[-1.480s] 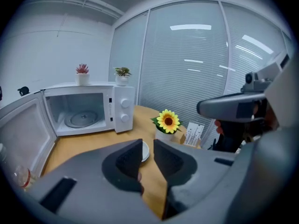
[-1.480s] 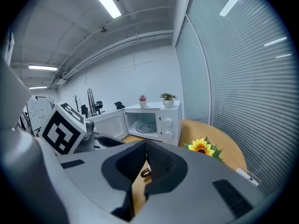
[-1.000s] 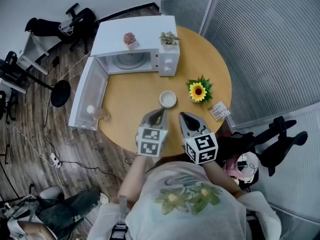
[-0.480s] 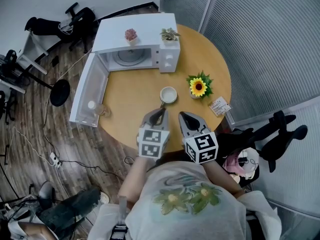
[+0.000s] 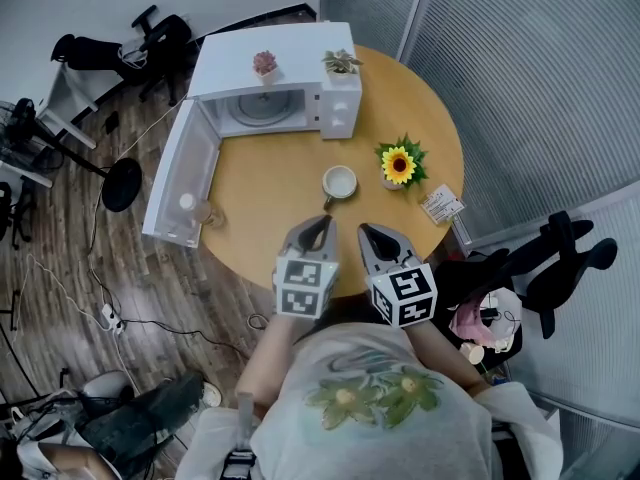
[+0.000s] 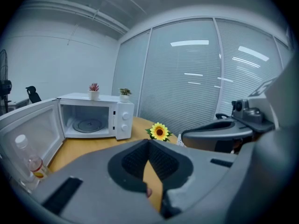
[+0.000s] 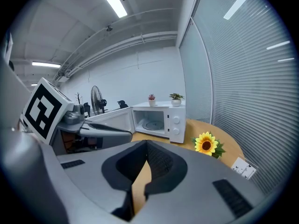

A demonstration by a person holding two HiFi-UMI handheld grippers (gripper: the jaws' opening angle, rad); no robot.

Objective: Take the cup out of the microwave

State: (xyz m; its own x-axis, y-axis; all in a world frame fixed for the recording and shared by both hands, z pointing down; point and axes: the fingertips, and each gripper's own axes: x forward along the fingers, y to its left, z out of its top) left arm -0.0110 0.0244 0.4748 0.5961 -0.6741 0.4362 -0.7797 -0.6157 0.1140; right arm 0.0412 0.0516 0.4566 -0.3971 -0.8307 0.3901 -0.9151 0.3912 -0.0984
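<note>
The white cup (image 5: 339,181) stands upright on the round wooden table (image 5: 270,183), outside the white microwave (image 5: 275,93), whose door (image 5: 180,183) hangs open to the left. The microwave's chamber (image 6: 88,123) holds only its glass turntable. My left gripper (image 5: 321,225) is near the table's front edge, a short way in front of the cup, shut with nothing in it. My right gripper (image 5: 368,233) is beside it, also shut and empty. In both gripper views the jaws hide the cup; the left gripper (image 6: 148,143) and right gripper (image 7: 146,146) point toward the microwave.
A sunflower decoration (image 5: 398,165) stands right of the cup, with a small card (image 5: 441,205) near the table's right edge. A clear bottle (image 5: 195,211) is by the open door. Two small potted plants (image 5: 265,64) sit on the microwave top. Chairs and cables lie on the floor around.
Both grippers have drawn back from the cup toward the person, so the gap to the cup has grown. The cup stays where it stood, and both grippers remain shut.
</note>
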